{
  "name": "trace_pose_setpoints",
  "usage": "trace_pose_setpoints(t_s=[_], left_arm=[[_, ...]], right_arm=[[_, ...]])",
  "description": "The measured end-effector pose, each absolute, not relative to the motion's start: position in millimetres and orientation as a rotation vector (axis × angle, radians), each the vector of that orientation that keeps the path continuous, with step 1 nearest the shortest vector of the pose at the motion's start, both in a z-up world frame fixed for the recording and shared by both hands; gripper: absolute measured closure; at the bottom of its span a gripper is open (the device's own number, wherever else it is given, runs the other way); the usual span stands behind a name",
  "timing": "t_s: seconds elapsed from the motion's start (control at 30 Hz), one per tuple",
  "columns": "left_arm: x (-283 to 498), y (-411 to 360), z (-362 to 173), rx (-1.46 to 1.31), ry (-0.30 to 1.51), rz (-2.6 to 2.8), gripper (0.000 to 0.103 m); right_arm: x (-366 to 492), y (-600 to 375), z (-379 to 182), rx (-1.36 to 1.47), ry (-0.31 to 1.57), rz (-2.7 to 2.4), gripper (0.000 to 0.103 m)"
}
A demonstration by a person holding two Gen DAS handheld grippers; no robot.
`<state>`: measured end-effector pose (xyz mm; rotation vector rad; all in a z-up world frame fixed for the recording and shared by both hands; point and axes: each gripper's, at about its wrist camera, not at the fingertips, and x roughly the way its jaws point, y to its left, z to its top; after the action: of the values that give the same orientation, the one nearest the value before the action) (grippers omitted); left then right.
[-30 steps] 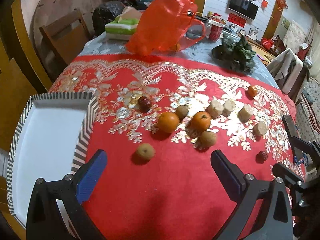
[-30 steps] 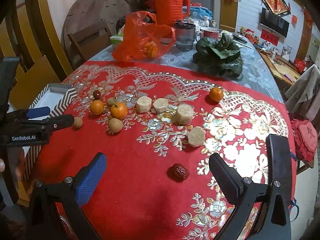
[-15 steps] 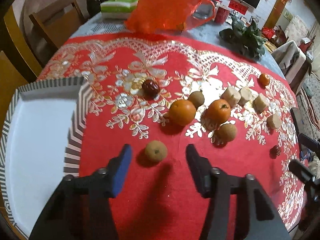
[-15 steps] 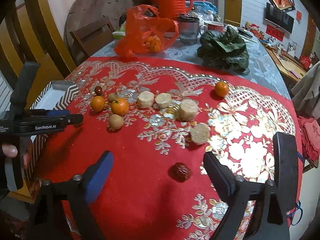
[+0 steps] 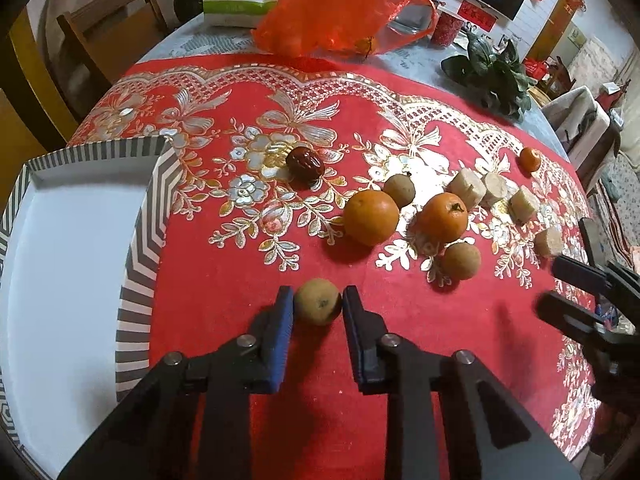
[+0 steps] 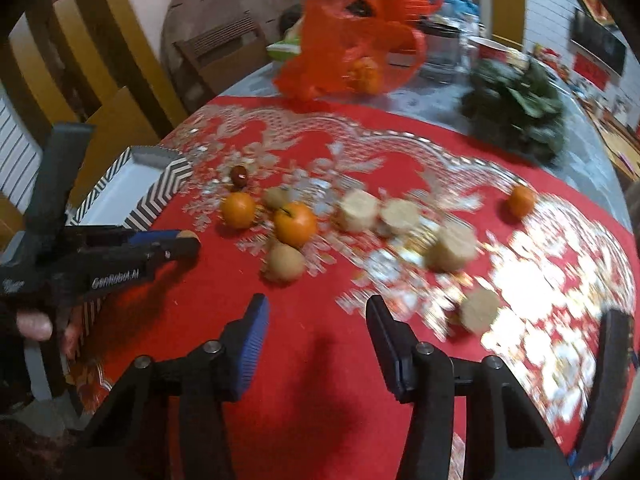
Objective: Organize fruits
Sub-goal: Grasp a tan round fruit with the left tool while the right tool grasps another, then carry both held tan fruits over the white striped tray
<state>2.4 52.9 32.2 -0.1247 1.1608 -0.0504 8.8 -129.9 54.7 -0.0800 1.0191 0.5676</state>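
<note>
Longan in my left jaws: I had the small tan longan [image 5: 319, 301] pinched between the blue pads of my left gripper [image 5: 318, 304]; the jaws had just been closing and came to rest clenched on its two sides, the fruit low on the red tablecloth [image 5: 224, 280], so that I could carry it off.
Tray: the striped paper tray [image 5: 140, 240] lay just to the left of that longan with nothing in it, near enough, I judged, to be where the fruit was meant to go.
My right gripper: my right gripper [image 6: 316, 320] hung above bare cloth with nothing between its pads; its jaws had just been closing yet stood apart, unclenched.
Other longans: two more, one [image 5: 399, 190] behind the oranges and one [image 5: 461, 261] in front of them, so three counted.
Oranges: two [image 5: 371, 217] [image 5: 445, 216] side by side in the middle and a smaller one [image 5: 530, 159] well apart at the far right, three in all.
Red dates: one [image 5: 305, 163] beyond the oranges; the right wrist view was blurred, so there may have been another I could not see.
Pale cut chunks: four [image 5: 466, 186] [image 5: 495, 189] [image 5: 524, 205] [image 5: 549, 242] strung out to the right, possibly sugarcane.
Beyond the cloth: an orange plastic bag [image 5: 340, 4] and a bunch of leafy greens [image 5: 494, 76] stood clear of the work.
</note>
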Motion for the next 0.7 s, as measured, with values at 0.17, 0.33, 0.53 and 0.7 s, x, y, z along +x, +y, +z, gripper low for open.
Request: trace_pose_setpoints(t_s=[0.17,0.33,0.53,0.7], left_arm=[[-1,55,41,-0.121,1.149,-0.043,0.079],[-3,60,49,-0.137,1.138,-0.039,0.079],[-7,66,60,-0.141,1.128,-0.029,0.079],[-9,74,71,-0.154,1.113,-0.019,0.079]], right_arm=[[28,-102,40,-0.091,1.052,0.599,0.049],[39,-87,27,-0.106,1.089,0.616,0.063],[40,-78,18,-0.136,1.117,0.635,0.073],[32,-76,32,-0.143,1.100,0.653,0.073]])
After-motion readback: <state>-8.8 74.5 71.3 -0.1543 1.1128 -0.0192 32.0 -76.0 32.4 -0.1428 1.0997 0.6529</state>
